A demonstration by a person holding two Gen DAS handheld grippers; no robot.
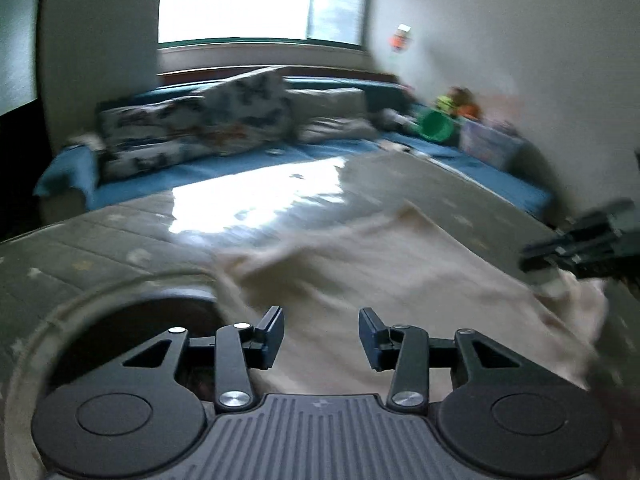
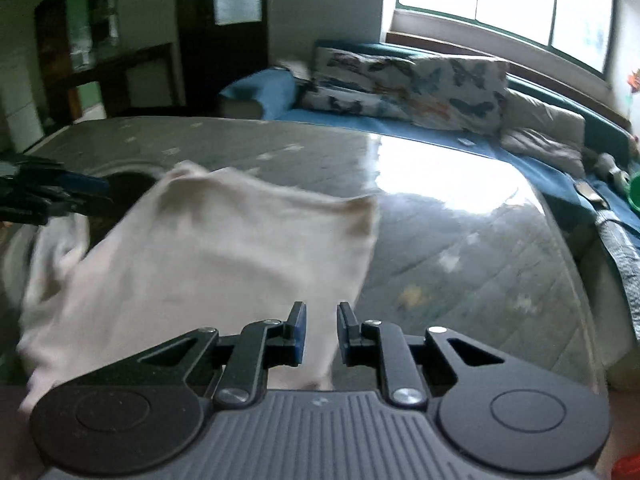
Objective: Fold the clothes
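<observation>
— What are your two grippers doing?

— My left gripper has its jaws standing apart, nothing pinched between them. The pale cream cloth lies just past the fingertips, under and ahead of them, not clamped. My right gripper has a narrower gap, but the pads are clear of each other too; an edge of the cloth runs below that gap and I see no pad pressing on it.

— So where is the garment?

— Spread on the grey quilted table cover, rumpled, with one corner raised toward the far side. Both views are blurred, so I cannot read the folds finely. From the right wrist it fills the left half of the tabletop; from the left wrist it fills the right half, so it sits between my two hands.

— Can each gripper see the other?

— Yes. The right one shows at the right edge of the left view, its dark fingers over the cloth's bunched corner. The left one shows at the left edge of the right view, beside a round dark opening in the table cover.

— And beyond the table?

— A blue-covered couch with butterfly-print cushions under a bright window, and a green bucket near the wall.
</observation>
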